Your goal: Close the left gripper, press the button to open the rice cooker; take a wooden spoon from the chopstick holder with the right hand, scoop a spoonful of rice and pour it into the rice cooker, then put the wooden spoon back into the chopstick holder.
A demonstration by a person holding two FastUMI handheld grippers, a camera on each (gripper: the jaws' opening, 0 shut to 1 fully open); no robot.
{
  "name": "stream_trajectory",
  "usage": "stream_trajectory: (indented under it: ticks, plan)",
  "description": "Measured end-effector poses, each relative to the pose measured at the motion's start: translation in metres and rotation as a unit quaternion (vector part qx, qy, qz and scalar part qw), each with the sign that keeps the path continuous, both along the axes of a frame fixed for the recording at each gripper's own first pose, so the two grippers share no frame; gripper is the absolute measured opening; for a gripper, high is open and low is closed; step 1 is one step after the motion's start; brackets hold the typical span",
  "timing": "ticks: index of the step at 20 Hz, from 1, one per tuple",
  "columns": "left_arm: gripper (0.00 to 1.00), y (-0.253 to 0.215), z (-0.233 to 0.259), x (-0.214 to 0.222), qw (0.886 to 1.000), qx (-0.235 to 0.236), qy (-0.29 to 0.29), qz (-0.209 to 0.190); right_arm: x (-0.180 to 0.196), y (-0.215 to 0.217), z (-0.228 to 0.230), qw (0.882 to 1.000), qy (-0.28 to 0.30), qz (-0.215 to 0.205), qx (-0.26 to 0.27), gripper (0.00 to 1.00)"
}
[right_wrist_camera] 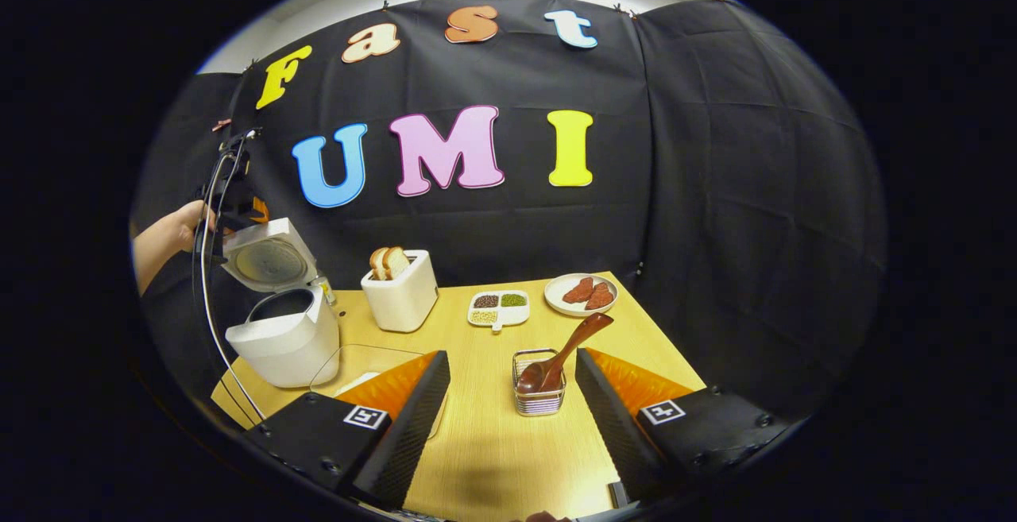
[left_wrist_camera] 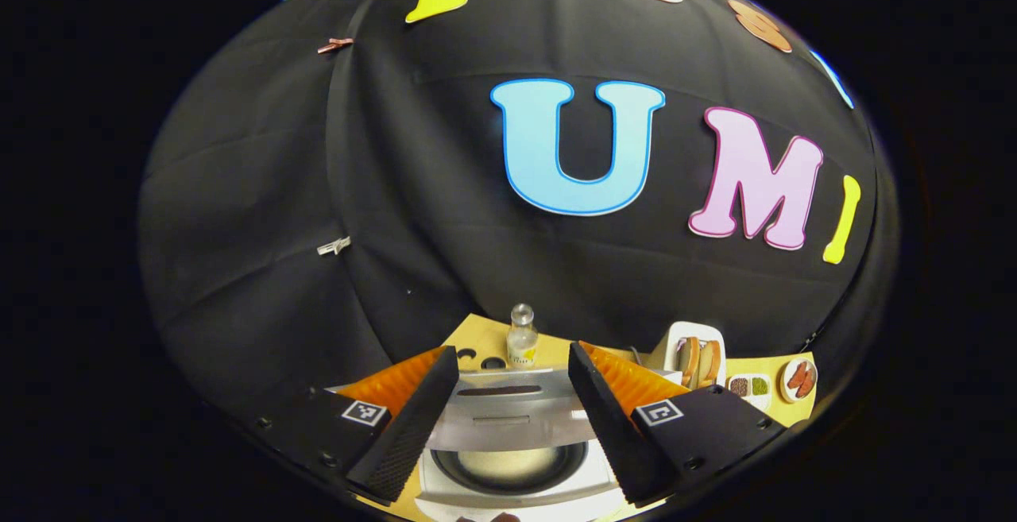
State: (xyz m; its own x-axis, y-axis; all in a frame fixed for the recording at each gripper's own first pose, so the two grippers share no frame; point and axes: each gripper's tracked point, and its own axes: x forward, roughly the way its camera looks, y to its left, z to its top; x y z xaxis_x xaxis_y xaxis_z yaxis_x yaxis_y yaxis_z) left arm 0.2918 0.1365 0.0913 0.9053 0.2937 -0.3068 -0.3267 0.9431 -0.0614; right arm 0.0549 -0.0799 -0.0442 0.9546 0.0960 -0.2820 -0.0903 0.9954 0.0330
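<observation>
The white rice cooker (right_wrist_camera: 286,343) stands at the table's left with its lid (right_wrist_camera: 266,260) raised. In the left gripper view its inner pot (left_wrist_camera: 508,466) lies directly below my left gripper (left_wrist_camera: 512,351), which is open and holds nothing. A hand holds that left gripper (right_wrist_camera: 229,204) above the lid. The wire chopstick holder (right_wrist_camera: 539,395) stands mid-table with the wooden spoon (right_wrist_camera: 574,339) leaning in it, handle up and to the right. My right gripper (right_wrist_camera: 512,359) is open just in front of the holder, not touching it. A clear container (right_wrist_camera: 373,363) sits beside the cooker, partly behind my finger.
A white toaster (right_wrist_camera: 401,291) with bread slices stands at the back, with a divided tray of beans (right_wrist_camera: 498,307) and a plate of meat slices (right_wrist_camera: 580,293) to its right. A small bottle (left_wrist_camera: 522,337) stands behind the cooker. The table ends just right of the plate.
</observation>
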Motion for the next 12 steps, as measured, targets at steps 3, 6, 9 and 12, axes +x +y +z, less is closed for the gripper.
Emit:
stream_trajectory:
  ticks: [3,6,9,12]
  plan:
    - [0.96,-0.010,-0.038,-0.019,1.000,-0.013,0.017,0.005,0.002,0.001,-0.001,1.000,-0.001,0.011,0.004,0.99]
    - [0.98,-0.019,-0.075,-0.032,0.999,-0.002,0.033,0.003,0.002,-0.002,-0.006,1.000,0.006,0.017,0.007,0.99]
    - [0.98,-0.026,-0.102,-0.041,0.999,-0.010,0.039,0.009,0.003,-0.004,-0.011,1.000,0.013,0.023,0.002,0.99]
    - [0.98,-0.031,-0.129,-0.045,0.999,-0.010,0.051,0.012,0.002,-0.004,-0.012,0.999,0.014,0.028,-0.001,0.99]
